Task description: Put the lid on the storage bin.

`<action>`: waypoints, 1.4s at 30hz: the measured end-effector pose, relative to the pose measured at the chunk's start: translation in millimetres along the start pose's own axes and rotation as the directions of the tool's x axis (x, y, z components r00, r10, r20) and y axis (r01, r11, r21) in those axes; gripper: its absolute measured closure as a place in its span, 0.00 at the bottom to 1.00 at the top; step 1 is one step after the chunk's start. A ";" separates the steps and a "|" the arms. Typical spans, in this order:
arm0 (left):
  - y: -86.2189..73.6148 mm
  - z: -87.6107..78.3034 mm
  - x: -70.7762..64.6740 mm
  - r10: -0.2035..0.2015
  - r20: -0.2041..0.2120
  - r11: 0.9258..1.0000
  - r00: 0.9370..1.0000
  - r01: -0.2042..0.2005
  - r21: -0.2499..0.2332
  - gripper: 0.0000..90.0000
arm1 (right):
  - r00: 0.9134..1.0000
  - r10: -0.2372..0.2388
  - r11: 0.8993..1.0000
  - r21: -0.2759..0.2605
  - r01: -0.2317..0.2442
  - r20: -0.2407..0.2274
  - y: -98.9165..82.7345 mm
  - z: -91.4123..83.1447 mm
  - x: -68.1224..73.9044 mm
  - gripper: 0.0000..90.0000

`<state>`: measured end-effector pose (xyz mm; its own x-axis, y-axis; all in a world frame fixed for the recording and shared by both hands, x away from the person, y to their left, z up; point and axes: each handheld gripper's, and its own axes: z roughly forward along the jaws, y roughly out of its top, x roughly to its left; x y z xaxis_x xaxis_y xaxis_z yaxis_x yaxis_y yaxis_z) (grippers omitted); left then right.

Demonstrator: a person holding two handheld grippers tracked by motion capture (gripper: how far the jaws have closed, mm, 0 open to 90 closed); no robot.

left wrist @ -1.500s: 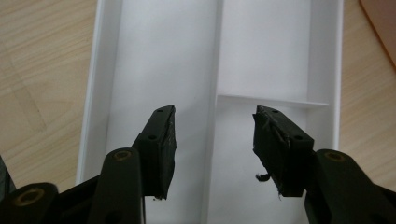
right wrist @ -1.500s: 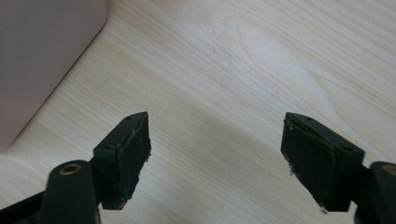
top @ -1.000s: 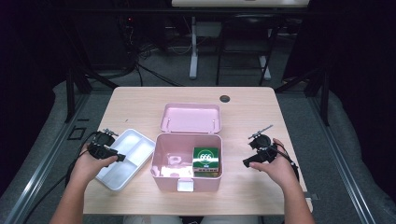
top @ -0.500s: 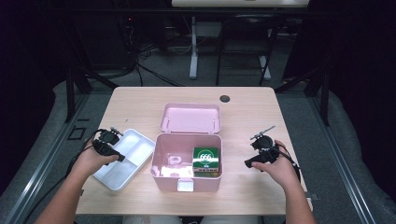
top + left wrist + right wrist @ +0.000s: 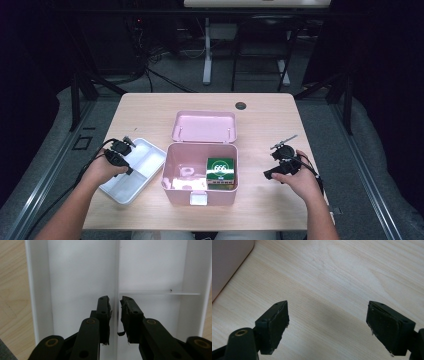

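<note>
- Left gripper down inside the white tray, jaws astride the tray's centre divider and just been closing; a sliver of gap on either side, pads seemingly not yet pressing.
- White tray flat on the counter, just left of the pink box, its near end under the left hand.
- Step in hand, by the look of it: taking hold of the tray by its divider. Next move likely calls for a firm pinch, then a level lift to clear the box wall.
- Right gripper spread wide and empty, hovering over bare counter right of the box.
- Pink box open, lid laid back behind it; a green packet standing inside at right, a pale roll of something beside it, too faint to name.
- Box wall close beside the tray: the one thing in the way of any sideways shift.
- Small dark cap near the counter's far edge, well apart.
</note>
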<state>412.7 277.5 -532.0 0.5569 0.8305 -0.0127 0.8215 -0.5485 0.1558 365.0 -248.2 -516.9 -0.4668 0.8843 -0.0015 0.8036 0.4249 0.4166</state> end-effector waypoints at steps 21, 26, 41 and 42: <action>8.4 12.4 -2.4 0.012 0.000 0.998 1.000 -0.012 0.063 0.99 | 1.000 -0.015 1.000 -0.005 0.015 0.001 1.1 1.4 0.9 0.21; 9.3 12.0 -2.2 0.021 0.007 0.996 1.000 -0.021 0.086 0.99 | 1.000 -0.005 1.000 -0.007 0.005 -0.011 0.8 2.6 0.9 0.22; 8.0 -5.7 -1.1 0.054 -0.005 0.993 0.999 -0.053 0.105 0.99 | 1.000 -0.011 1.000 -0.004 0.011 -0.005 0.1 3.1 -0.9 0.22; 7.8 -8.3 -0.6 0.062 -0.012 0.993 0.998 -0.061 0.100 0.99 | 1.000 -0.010 1.000 -0.006 0.010 -0.004 0.0 3.1 -0.9 0.22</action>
<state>417.8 273.6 -522.6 0.6053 0.7960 0.0084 0.7944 -0.6047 0.0567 366.6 -248.4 -519.7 -0.4766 0.8791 -0.0024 0.7963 0.4329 0.4225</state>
